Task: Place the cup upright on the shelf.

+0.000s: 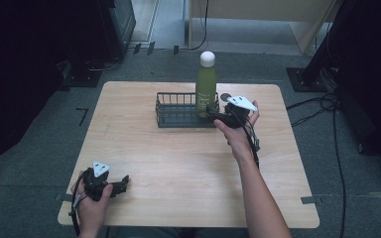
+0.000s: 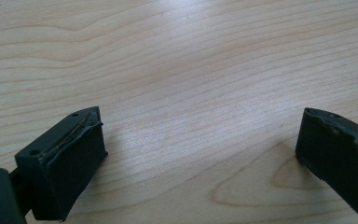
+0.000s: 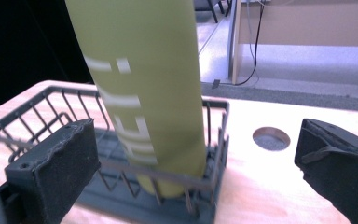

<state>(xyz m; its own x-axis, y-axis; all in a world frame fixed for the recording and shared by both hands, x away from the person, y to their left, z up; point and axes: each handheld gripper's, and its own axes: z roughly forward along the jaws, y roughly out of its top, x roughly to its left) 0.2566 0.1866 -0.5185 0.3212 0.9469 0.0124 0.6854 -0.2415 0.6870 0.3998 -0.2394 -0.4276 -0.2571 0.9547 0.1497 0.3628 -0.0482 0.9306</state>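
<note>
A green bottle [image 1: 206, 88] with a white cap stands upright in the right end of a dark wire basket [image 1: 177, 110] at the back of the wooden table. White lettering runs up the bottle [image 3: 144, 88] in the right gripper view, where it stands inside the basket [image 3: 51, 119]. My right gripper [image 1: 214, 113] is open just right of the bottle, its jaws wide apart and nothing between them. My left gripper [image 1: 124, 182] rests near the table's front left corner, open over bare wood, its pads [image 2: 72, 168] far apart.
A round hole [image 1: 225, 97] in the tabletop lies just right of the basket, also seen as the hole [image 3: 271, 138] in the right gripper view. Grey carpet, cables and dark stands surround the table [image 1: 178, 163]. A desk stands at the back.
</note>
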